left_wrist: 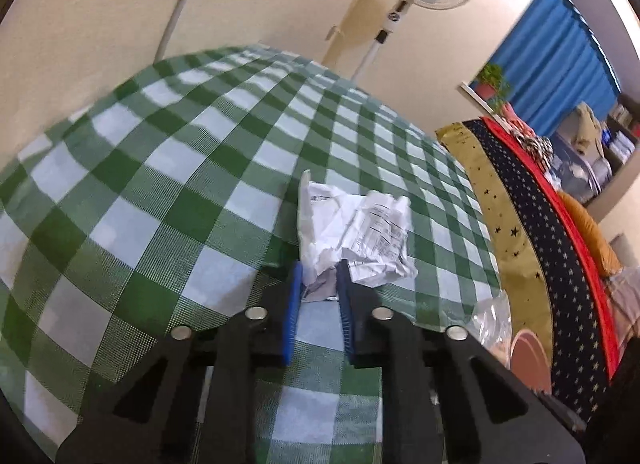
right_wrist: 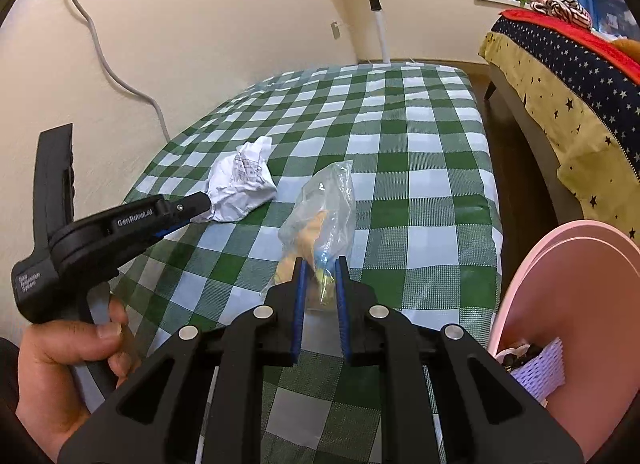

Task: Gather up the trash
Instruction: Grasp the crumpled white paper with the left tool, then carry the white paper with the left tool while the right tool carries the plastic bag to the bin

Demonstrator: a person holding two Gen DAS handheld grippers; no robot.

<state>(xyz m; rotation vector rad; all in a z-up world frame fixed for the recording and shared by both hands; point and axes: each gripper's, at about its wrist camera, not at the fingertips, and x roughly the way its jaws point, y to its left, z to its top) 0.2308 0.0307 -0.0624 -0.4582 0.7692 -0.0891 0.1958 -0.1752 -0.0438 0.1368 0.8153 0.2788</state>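
A crumpled white printed paper (left_wrist: 352, 236) lies on the green checked tablecloth (left_wrist: 160, 183). My left gripper (left_wrist: 319, 276) is shut on the paper's near edge. In the right wrist view the paper (right_wrist: 240, 183) shows at the tip of the left gripper (right_wrist: 196, 203). A clear plastic bag (right_wrist: 320, 211) with yellowish scraps inside is pinched at its near end by my right gripper (right_wrist: 320, 270), which is shut on it.
A pink trash bin (right_wrist: 568, 304) with a white perforated liner stands at the table's right front. A bed with a starred cover (right_wrist: 568, 75) is to the right. A standing fan (right_wrist: 376, 3) and a wall cable (right_wrist: 104, 59) are behind the table.
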